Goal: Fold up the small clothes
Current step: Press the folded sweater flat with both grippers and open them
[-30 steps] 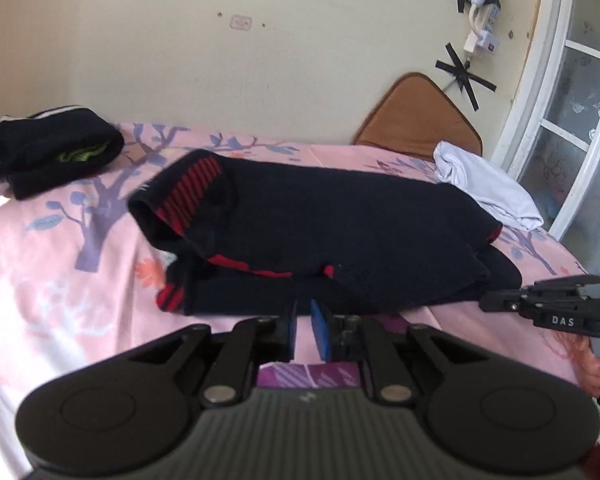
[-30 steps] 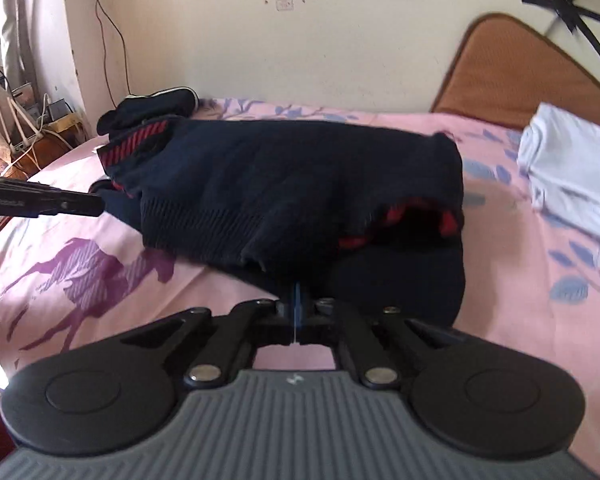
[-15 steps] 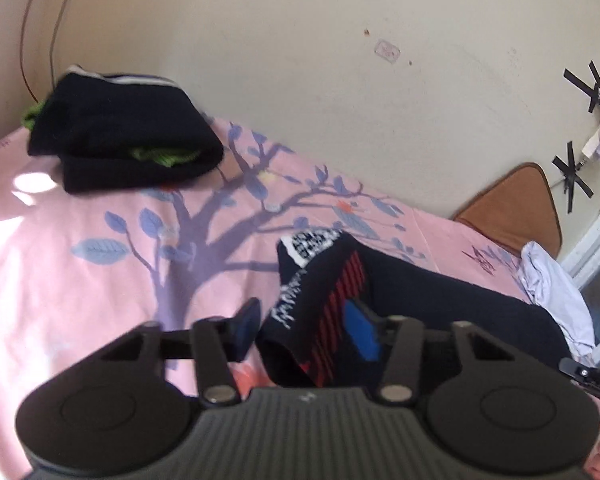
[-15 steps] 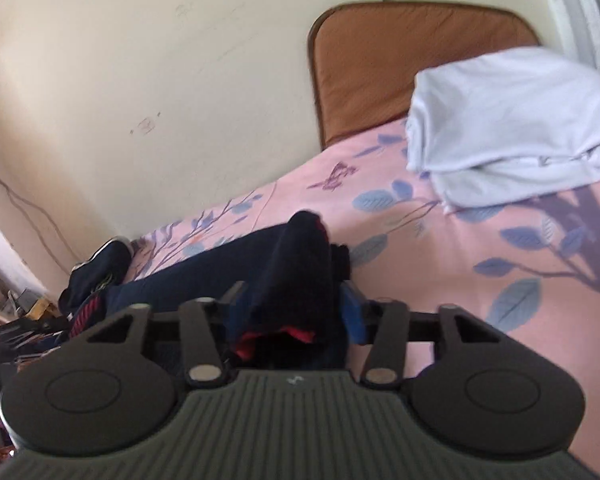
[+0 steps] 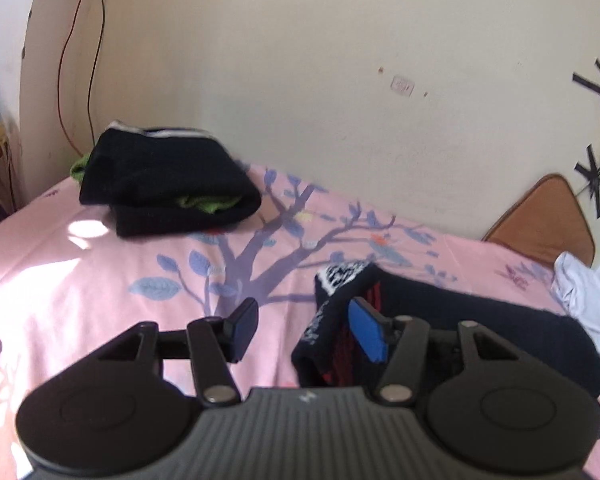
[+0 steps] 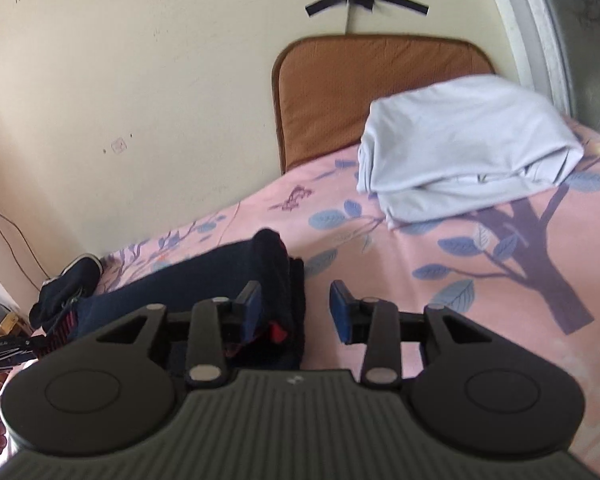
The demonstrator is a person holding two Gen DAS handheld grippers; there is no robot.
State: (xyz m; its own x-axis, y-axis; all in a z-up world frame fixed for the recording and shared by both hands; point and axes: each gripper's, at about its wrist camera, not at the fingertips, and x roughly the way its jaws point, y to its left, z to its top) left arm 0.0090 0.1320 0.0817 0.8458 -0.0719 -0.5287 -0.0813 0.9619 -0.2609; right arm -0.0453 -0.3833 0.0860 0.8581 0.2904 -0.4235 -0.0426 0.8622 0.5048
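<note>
Navy knit: the dark sweater (image 5: pixel 452 320) with red stripes lies folded into a long narrow band on the pink bedsheet (image 5: pixel 100 280), one end toward each gripper.
Sweater's left end: the collar with its white woven label points up just beside the left gripper's blue pad; it looks bunched, not laid flat.
Sweater's right end: in the right wrist view the folded end (image 6: pixel 276 264) rises as a thick roll, red trim showing low down.
Left gripper (image 5: pixel 300 330): jaws spread wide, nothing between them; the sweater's end sits at the right-hand finger, not in the gap.
Right gripper (image 6: pixel 296 308): jaws wide apart too; the left-hand finger lies against the roll, but nothing is pinched.
Why so placed: my reading is that both ends have been let go so the fold rests on the bed, and the grippers stand at opposite ends to take a new hold or press it flat.
Finished pile: one black folded bundle (image 5: pixel 164 188) with green showing inside, set apart near the wall, probably out of the working space.
Waiting pile: one pale blue-white garment (image 6: pixel 460 148) loosely folded by the brown cushion (image 6: pixel 340 92).
Count: three garments or bundles in sight, two grippers, one cushion.
</note>
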